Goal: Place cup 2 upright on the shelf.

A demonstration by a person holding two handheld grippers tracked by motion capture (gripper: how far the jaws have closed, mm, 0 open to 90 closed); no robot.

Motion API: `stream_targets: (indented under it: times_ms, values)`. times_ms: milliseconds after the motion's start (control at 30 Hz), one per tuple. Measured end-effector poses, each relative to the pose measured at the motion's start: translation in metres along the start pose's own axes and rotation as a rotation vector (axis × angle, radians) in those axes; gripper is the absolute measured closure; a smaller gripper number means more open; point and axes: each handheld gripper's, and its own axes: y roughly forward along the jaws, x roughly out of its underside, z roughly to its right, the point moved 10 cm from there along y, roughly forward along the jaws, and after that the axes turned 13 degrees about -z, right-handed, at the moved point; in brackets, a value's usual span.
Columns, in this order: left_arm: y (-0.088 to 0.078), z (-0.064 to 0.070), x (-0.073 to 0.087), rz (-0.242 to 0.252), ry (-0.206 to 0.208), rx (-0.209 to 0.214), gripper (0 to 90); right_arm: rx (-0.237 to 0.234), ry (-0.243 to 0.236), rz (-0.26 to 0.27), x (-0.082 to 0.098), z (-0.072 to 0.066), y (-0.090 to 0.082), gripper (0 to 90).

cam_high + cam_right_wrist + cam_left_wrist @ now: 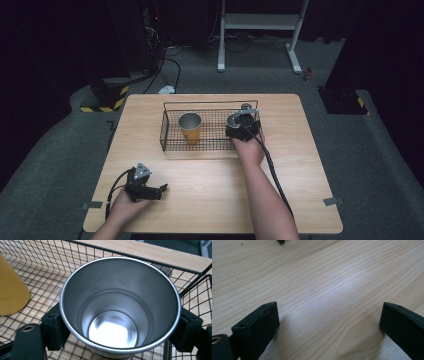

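steel cup [120, 312] clamped across its body by the right gripper [120, 335], inside the wire basket [37, 255]
likely light, rigid, slick; grip beneath the rim; left gripper [329, 325] gapes empty over the table [324, 277]

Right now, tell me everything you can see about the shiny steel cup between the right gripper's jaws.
The shiny steel cup is round, tapering toward a bright reflective bottom, with a thin rolled rim, and it is empty. It stands about upright at the right end of the black wire basket, apart from the yellow cup. The right gripper clamps its sides.
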Motion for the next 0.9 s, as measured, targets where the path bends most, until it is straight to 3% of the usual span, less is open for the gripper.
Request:
stream_targets:
  times_ms: [900]
  values:
    - [0.0000, 0.0003, 0.0001, -0.001, 0.000, 0.002, 2.9, -0.006, -0.004, -0.055, 0.0065, -0.0003, 0.0087, 18.1]
